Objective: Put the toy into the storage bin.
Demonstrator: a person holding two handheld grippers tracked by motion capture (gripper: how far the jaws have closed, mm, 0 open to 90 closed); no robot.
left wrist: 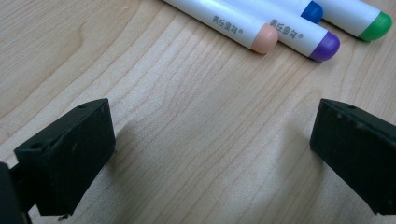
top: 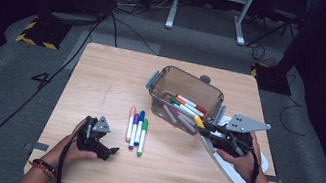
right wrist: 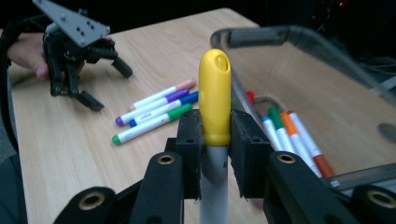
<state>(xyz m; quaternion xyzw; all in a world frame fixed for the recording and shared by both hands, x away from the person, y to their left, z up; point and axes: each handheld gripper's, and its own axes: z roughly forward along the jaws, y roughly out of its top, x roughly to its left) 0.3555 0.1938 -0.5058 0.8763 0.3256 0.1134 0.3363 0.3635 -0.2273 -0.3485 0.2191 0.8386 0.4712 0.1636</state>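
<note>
A yellow-capped marker (right wrist: 215, 100) is held between the jaws of the right gripper (right wrist: 215, 140), which are clamped narrowly on it where the yellow cap meets the white barrel. In the right gripper view the cap is seen standing up beyond the jaws, while the barrel runs back down between them. In the high view the right gripper (top: 205, 128) is seen at the right of the bench (top: 103, 71), with the yellow cap (top: 199, 122) pointing left toward the near wall of the clear plastic bin (top: 188, 83); whether the cap touches the wall cannot be told. Several markers, among them orange, green and red ones, are seen lying inside the bin. A white tray-like piece (top: 238, 173) lies under the right hand at the near right edge of the bench.

The left gripper (top: 102, 149) is held low at the near left of the bench, its jaws set wide with nothing between them; in the left gripper view only bare wood is seen between the two black jaws. Just to its right, four markers lie side by side on the bench: a peach-capped one (top: 130, 122), a purple one (top: 133, 131), a blue one (top: 139, 127) and a green one (top: 142, 137). They are well apart from the right gripper and lie left of the bin.
</note>
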